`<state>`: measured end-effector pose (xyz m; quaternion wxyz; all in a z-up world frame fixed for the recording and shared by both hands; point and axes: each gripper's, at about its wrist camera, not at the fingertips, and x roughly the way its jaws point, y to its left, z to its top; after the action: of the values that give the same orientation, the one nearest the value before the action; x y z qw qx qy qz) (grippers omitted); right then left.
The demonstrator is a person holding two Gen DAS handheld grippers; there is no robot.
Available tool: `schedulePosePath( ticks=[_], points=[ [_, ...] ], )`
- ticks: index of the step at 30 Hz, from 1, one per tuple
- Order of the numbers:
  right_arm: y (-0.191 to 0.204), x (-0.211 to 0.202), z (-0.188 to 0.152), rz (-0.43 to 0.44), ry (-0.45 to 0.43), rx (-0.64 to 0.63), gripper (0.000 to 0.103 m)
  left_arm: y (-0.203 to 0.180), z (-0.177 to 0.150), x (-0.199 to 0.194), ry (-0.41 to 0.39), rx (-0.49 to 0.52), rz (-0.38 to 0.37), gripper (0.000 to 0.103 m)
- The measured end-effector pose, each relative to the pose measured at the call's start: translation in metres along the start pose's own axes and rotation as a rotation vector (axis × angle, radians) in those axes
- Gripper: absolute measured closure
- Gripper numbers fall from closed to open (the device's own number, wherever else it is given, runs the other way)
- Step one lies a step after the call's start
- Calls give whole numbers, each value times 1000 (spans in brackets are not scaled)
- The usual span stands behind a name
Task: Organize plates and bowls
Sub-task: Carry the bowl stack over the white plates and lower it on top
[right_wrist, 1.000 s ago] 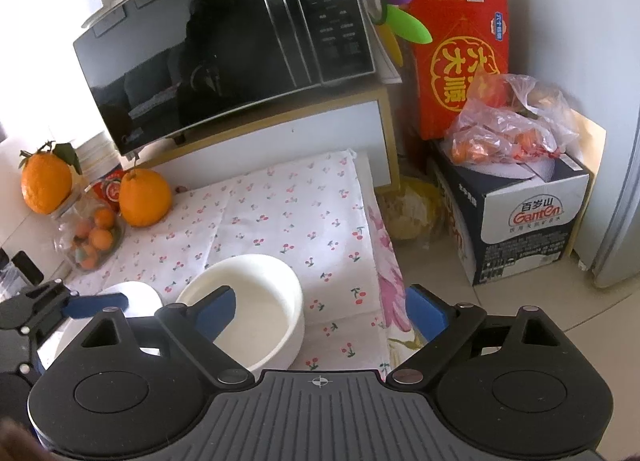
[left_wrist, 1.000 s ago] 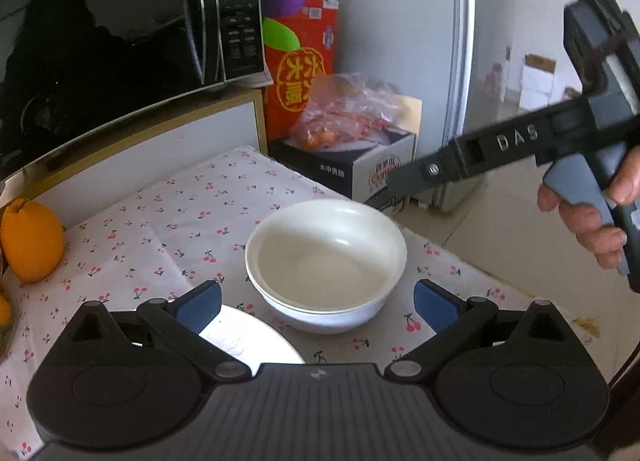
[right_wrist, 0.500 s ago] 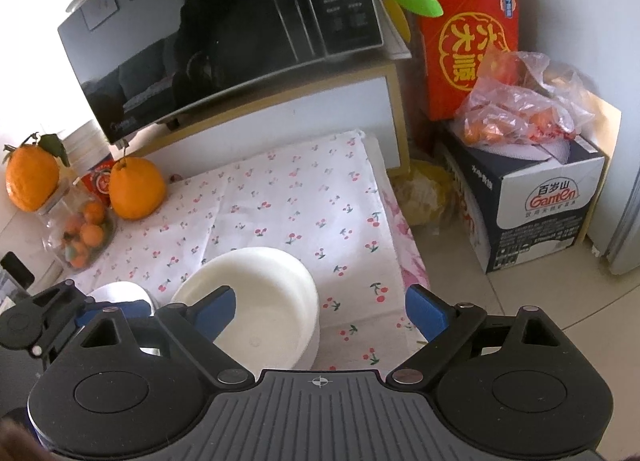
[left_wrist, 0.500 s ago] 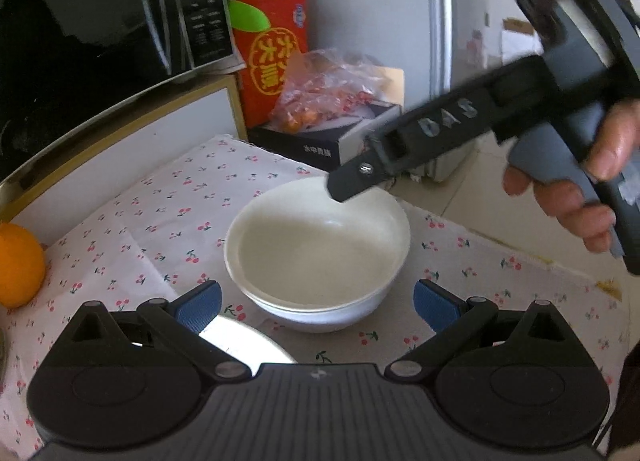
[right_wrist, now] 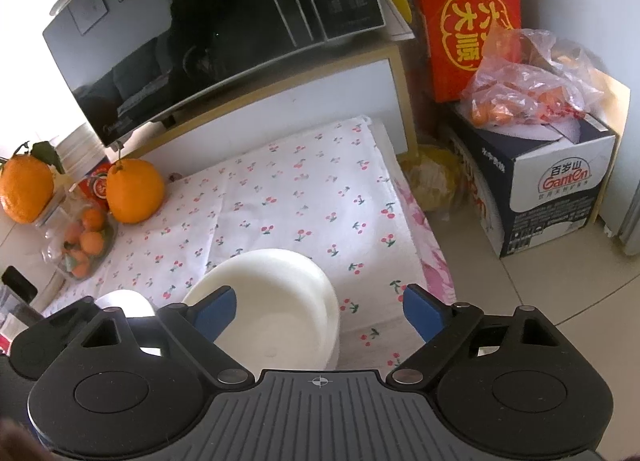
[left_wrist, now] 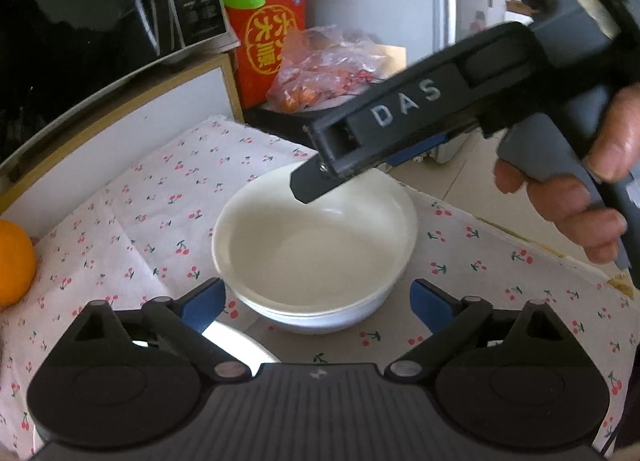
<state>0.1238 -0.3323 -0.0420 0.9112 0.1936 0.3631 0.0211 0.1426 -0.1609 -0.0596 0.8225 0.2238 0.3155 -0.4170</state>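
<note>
here the white bowl (left_wrist: 316, 245) sits on the cherry-print cloth (left_wrist: 160, 197) covering the surface, nested in a second bowl beneath it. the left gripper (left_wrist: 316, 303) has its jaws released but closing, the bowl's near rim between them, untouched. the right gripper (right_wrist: 318, 307), held in a hand (left_wrist: 580, 197), likewise closes unclenched jaws over the bowl's rim. a small white plate (right_wrist: 128, 301) lies just beside.
</note>
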Motion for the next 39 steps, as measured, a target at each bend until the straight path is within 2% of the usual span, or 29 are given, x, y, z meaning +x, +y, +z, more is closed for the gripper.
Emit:
schedulePosePath(
  ticks=[3,6,7,8,12,21,31,39],
  points=[
    [4,2,-1,3,9,-3,25,2,2,2,5,-22,-4,11],
    [5,5,-1,5,24,-2,44,2,2,2,5,-31,-10,12],
    [6,6,-1,9,35,-1,56,2,2,2,4,-30,-8,12],
    [7,7,-1,8,43,0,61,3,3,2,2,-29,-7,12],
    [7,5,-1,-10,32,-11,71,4,1,1,-5,-37,-7,12],
    [7,-5,1,1,14,-19,72,2,2,-2,-15,-40,-10,12],
    [7,-21,9,16,-21,-5,72,-1,6,-20,-79,-47,-2,13],
    [23,-39,12,38,-44,-18,72,0,5,-43,-117,-55,12,13]
  ],
)
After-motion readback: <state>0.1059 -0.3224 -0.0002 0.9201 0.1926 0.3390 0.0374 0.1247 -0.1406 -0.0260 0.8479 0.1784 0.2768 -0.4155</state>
